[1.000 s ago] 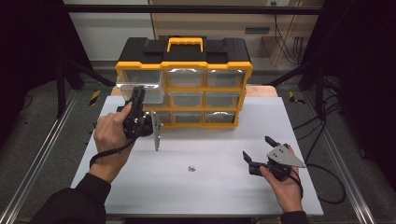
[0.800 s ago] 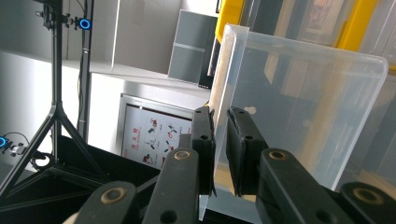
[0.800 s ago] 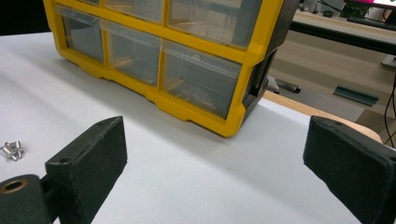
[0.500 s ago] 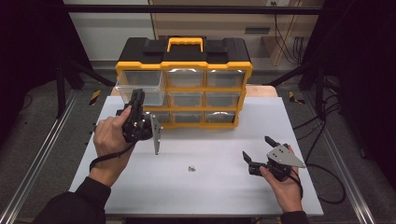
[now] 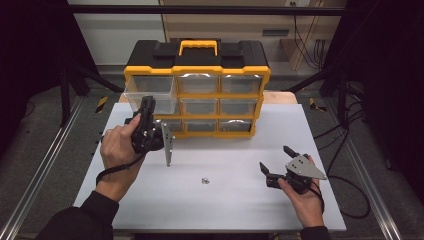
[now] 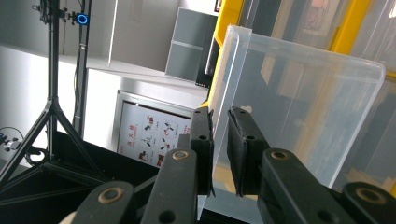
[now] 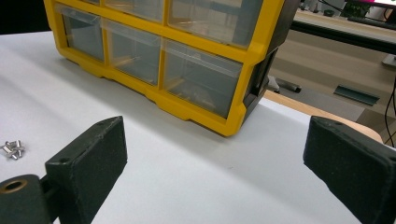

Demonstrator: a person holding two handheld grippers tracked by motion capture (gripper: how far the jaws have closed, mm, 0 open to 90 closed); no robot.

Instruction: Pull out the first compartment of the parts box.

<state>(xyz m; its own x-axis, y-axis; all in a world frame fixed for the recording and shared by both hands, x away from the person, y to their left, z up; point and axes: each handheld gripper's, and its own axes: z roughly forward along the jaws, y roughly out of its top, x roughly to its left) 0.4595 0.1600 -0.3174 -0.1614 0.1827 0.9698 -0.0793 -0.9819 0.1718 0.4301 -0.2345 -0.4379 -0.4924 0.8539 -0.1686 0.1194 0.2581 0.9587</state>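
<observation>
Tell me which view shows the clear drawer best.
The left gripper view: the clear drawer stands close up, its front wall pinched in the left claw. The high view shows it small, pulled out of the cabinet's top-left slot.

no legible text, poster (image 6: 152, 135) print too small

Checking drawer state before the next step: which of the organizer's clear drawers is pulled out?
The top-left drawer: it juts out past the yellow frame, with the left gripper clamped on its front wall. The other drawers sit flush in the organizer.
</observation>
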